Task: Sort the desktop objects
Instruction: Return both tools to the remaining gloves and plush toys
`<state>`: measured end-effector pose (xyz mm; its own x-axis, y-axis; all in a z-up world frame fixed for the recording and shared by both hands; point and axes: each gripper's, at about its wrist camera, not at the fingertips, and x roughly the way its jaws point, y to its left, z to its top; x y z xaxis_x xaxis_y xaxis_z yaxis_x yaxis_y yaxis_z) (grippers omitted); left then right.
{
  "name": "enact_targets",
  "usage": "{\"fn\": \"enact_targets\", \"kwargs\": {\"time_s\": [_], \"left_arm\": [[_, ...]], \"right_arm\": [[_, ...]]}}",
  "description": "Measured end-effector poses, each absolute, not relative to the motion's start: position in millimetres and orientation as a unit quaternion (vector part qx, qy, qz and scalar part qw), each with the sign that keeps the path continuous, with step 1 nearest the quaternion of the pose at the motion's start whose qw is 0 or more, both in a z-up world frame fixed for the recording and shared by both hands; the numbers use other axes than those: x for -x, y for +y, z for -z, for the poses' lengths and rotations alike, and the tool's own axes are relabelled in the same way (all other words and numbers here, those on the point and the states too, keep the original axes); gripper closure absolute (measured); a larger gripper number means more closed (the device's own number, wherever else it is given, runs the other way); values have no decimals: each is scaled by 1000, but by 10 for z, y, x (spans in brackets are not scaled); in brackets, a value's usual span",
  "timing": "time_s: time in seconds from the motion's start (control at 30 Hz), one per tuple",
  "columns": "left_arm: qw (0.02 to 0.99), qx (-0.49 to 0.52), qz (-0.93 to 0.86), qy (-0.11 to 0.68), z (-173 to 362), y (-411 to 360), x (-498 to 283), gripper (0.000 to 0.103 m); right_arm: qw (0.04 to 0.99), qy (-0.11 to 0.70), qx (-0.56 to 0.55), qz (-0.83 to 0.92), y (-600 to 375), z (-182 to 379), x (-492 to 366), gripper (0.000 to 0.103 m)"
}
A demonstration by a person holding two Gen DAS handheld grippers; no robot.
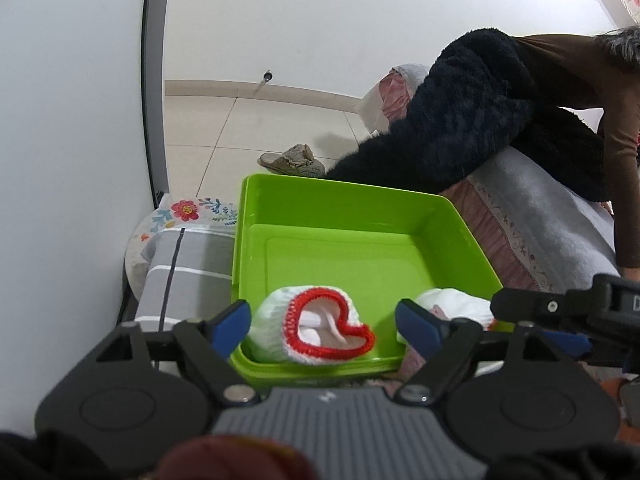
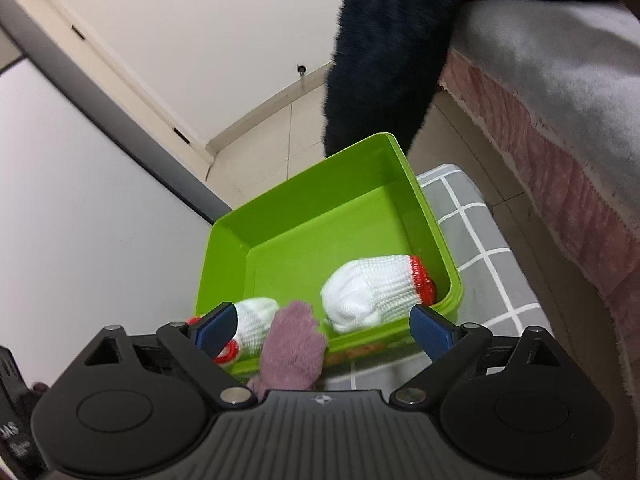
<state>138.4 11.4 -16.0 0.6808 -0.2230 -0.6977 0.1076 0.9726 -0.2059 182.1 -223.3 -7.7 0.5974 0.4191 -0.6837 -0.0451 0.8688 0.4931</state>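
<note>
A green plastic bin (image 1: 360, 208) (image 2: 304, 200) sits on a grey checked cushion (image 2: 476, 232). Two white knit gloves with red cuffs lie inside: one (image 1: 316, 332) (image 2: 248, 328) at the near wall, the other (image 1: 456, 308) (image 2: 376, 292) by the side wall. A mauve fuzzy glove (image 2: 292, 348) hangs over the bin's near rim. My left gripper (image 1: 324, 324) is open, its fingers either side of the first white glove, holding nothing. My right gripper (image 2: 320, 328) is open above the near rim, over the mauve glove, holding nothing.
A black fleece garment (image 1: 480, 120) (image 2: 392, 48) hangs from a bed (image 1: 540, 216) (image 2: 560, 92) beside the bin. A slipper (image 1: 292, 160) lies on the tiled floor. A floral stool (image 1: 184, 216) stands left of the bin. White panels close the left side.
</note>
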Motion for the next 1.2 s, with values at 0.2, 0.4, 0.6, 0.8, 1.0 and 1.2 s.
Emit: {"fn": "enact_targets", "kwargs": {"time_s": [0.2, 0.4, 0.6, 0.8, 1.0, 1.2], "left_arm": [[912, 72, 73, 397, 16, 163, -1251, 6], [908, 64, 58, 410, -87, 171, -1024, 1], [893, 50, 49, 445, -15, 247, -781, 0], [871, 55, 41, 486, 84, 439, -694, 0], [856, 60, 28, 512, 221, 601, -641, 0], [850, 60, 29, 523, 284, 714, -589, 0]], "right_arm": [[867, 433, -205, -139, -2228, -43, -1644, 6], [860, 456, -184, -135, -2238, -80, -1482, 4], [839, 504, -158, -131, -2266, -3, -1368, 3], [832, 530, -121, -113, -2384, 60, -1265, 3], [819, 545, -147, -99, -2559, 137, -1237, 3], [816, 553, -138, -96, -2629, 169, -1206, 3]]}}
